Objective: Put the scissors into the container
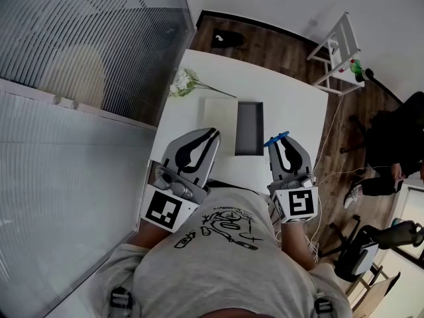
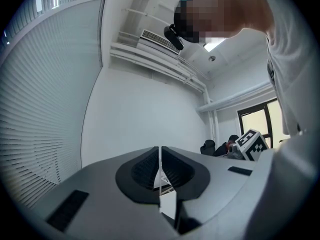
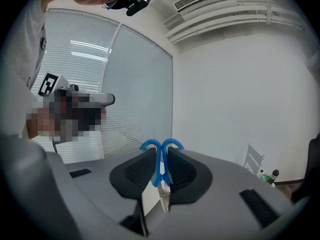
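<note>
The scissors (image 3: 158, 166) have blue handles. The container (image 1: 249, 128) is dark grey, the counter (image 1: 291, 98) white. The left claw (image 1: 211, 133) and right claw (image 1: 283, 143) are grey, their markers black-and-white.

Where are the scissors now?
The scissors are clamped in the right gripper, blue handles past its jaws, just right of the grey container in the head view.

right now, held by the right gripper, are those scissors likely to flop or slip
Probably stiff: the scissors look like hard blue plastic and metal, so no flop. The right gripper clamps them just below the smooth handle loops, so they might pivot or slide if jolted. They look small, likely light.
</note>
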Tool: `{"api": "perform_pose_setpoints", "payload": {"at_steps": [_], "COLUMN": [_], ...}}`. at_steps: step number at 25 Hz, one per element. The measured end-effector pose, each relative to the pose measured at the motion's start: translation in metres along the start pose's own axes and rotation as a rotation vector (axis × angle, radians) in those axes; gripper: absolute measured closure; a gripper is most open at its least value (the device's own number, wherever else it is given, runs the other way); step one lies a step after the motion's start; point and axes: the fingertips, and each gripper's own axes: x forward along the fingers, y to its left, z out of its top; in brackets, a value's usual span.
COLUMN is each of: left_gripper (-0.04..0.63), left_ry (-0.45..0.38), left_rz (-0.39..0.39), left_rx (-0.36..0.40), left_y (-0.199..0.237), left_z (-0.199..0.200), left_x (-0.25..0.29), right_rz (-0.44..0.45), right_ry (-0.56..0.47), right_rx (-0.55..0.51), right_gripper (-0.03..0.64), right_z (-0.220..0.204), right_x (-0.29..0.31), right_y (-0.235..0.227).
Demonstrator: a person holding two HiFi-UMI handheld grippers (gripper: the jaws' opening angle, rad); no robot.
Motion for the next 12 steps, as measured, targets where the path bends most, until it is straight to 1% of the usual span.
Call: {"api": "perform_pose_setpoints", "payload": {"at_steps": [5, 12], "left_gripper": [0.563, 0.563], "left_ry": [0.006, 0.012], "left_rz": [0.001, 0.001], "left_rx": [-0.003, -0.016], "left_y": [0.008, 0.019], "left_z": [-0.001, -0.007], "left_x": [0.000, -0.001], "right_rz": [-0.006, 0.000], "right_ry": [0.056, 0.126], "right_rx": [0.034, 0.041], "right_gripper": [0.534, 0.534], "right_z": [-0.021, -0.051], "right_x": [0.015, 0.040], "right_y": [0.001, 0.006]}}
